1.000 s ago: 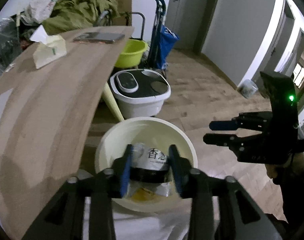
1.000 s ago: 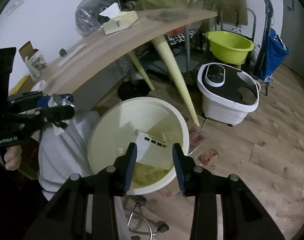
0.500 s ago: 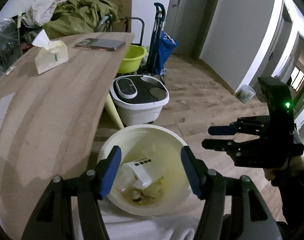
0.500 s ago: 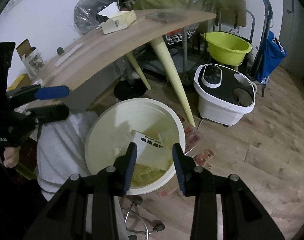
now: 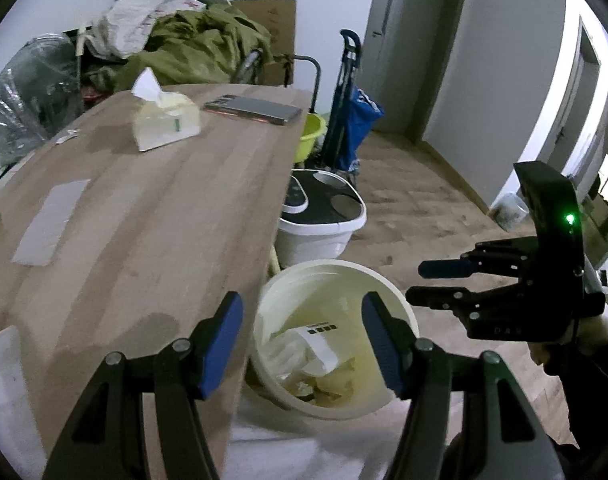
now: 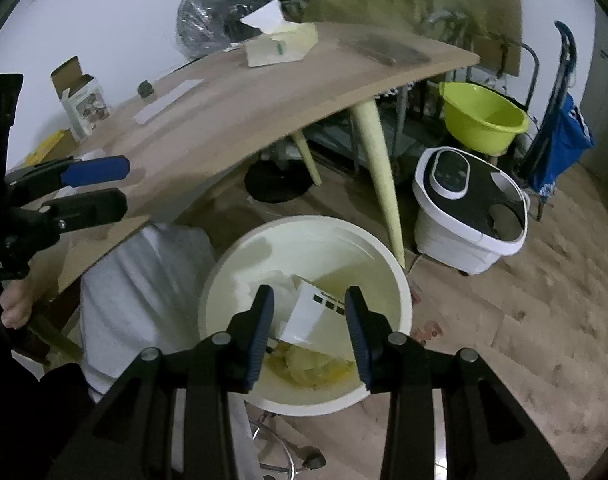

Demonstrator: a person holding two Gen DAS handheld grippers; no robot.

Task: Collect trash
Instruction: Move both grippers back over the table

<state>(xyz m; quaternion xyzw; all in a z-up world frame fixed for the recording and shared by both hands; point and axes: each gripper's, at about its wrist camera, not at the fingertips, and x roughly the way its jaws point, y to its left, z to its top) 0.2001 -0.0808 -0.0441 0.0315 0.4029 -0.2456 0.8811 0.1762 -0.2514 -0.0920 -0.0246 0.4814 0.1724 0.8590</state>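
A cream trash bin (image 5: 336,268) stands on the floor beside the wooden table (image 5: 144,220). Inside it lie a white paper with black squares (image 5: 320,340) and yellowish wrappers (image 6: 312,364). My left gripper (image 5: 302,308) is open and empty, hovering over the table's edge and the bin's left rim. My right gripper (image 6: 309,296) hangs above the bin (image 6: 304,222), jaws apart with nothing between them; the paper (image 6: 312,316) lies well below. Each gripper shows in the other's view: the right gripper (image 5: 418,280) at the right, the left gripper (image 6: 124,184) at the left.
On the table lie a tissue pack (image 5: 164,120), a flat grey device (image 5: 252,108), a grey strip (image 5: 52,220) and a small dark object (image 6: 145,89). A white foot-bath tub (image 6: 468,208), green basin (image 6: 484,116) and blue trolley (image 5: 356,120) stand behind the bin. White cloth (image 6: 144,280) lies beside it.
My left gripper opened and let a printed packet drop into the bin, then rose and drew back toward the table. The right gripper shifted slightly and stayed as it was.
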